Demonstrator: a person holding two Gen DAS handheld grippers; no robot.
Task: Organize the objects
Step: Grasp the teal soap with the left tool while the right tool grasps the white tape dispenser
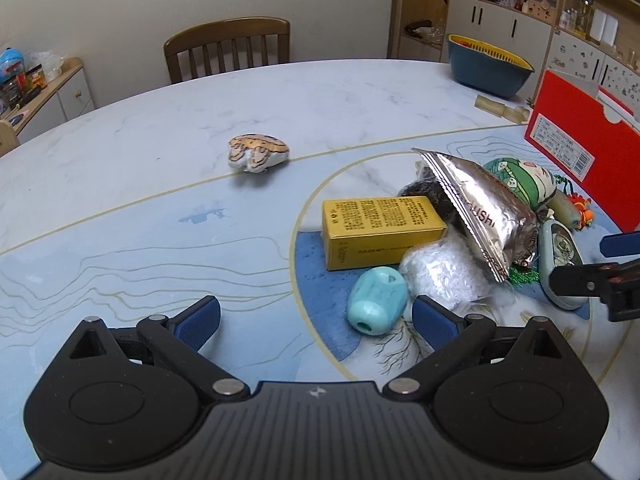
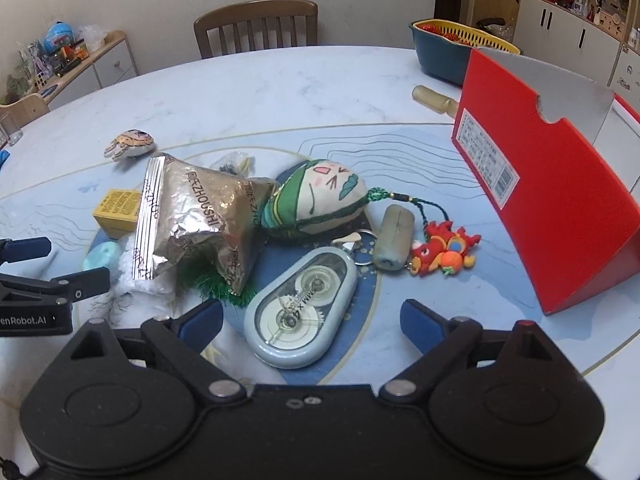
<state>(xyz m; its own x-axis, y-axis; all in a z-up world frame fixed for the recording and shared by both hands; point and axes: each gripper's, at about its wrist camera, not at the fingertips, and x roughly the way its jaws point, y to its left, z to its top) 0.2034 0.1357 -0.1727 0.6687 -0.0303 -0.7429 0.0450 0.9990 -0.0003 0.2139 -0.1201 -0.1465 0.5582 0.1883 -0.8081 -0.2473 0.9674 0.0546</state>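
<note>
Soft indoor light, sharp, fisheye-bent edges.

Our right claw (image 2: 311, 322) hangs wide open over a cluttered table (image 2: 280, 92).

Between our spread blue fingers (image 2: 420, 320) lies a grey correction-tape dispenser (image 2: 302, 312). Behind it we see a crumpled foil snack bag (image 2: 192, 216) touching a green-and-cream plush (image 2: 316, 200), with a red dragon charm (image 2: 444, 252) beside a red box (image 2: 560, 208). Our left claw (image 2: 60, 268) shows at the left edge.

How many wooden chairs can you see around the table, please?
1. The wooden chair stands at the far edge of the table, against the wall; the left wrist view shows the same one. Others may be hidden out of frame.
</note>
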